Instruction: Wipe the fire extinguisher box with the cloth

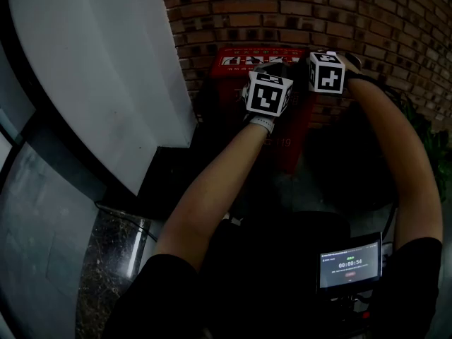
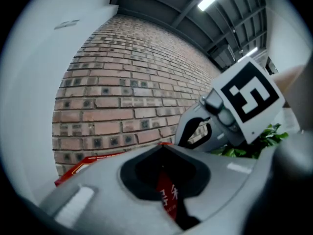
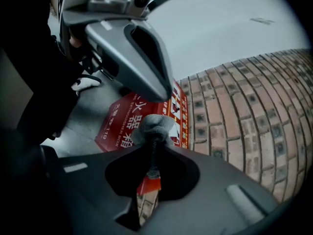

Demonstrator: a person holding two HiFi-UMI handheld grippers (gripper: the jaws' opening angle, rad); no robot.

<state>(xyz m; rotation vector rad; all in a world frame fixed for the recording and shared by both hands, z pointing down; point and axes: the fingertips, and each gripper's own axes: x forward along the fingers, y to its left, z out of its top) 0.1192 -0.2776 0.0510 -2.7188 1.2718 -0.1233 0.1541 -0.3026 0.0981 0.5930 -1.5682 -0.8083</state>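
The red fire extinguisher box [image 1: 282, 129] stands on the floor against the brick wall. Both grippers hover over its top, and their marker cubes [image 1: 268, 94] [image 1: 326, 72] hide the jaws in the head view. My right gripper [image 3: 154, 137] is shut on a bunched grey cloth [image 3: 154, 125], held above the box's printed red top [image 3: 128, 126]. My left gripper [image 2: 163, 147] is shut with nothing between its jaws; a strip of the red box [image 2: 167, 196] shows through the gap below the tips. The two grippers are close together, the left one at the right one's left.
A brick wall [image 1: 318, 9] rises behind the box. A white curved wall [image 1: 92, 69] stands at the left. Green plant leaves [image 1: 434, 143] are at the right. A small lit screen [image 1: 350, 263] hangs at the person's waist. The floor is dark.
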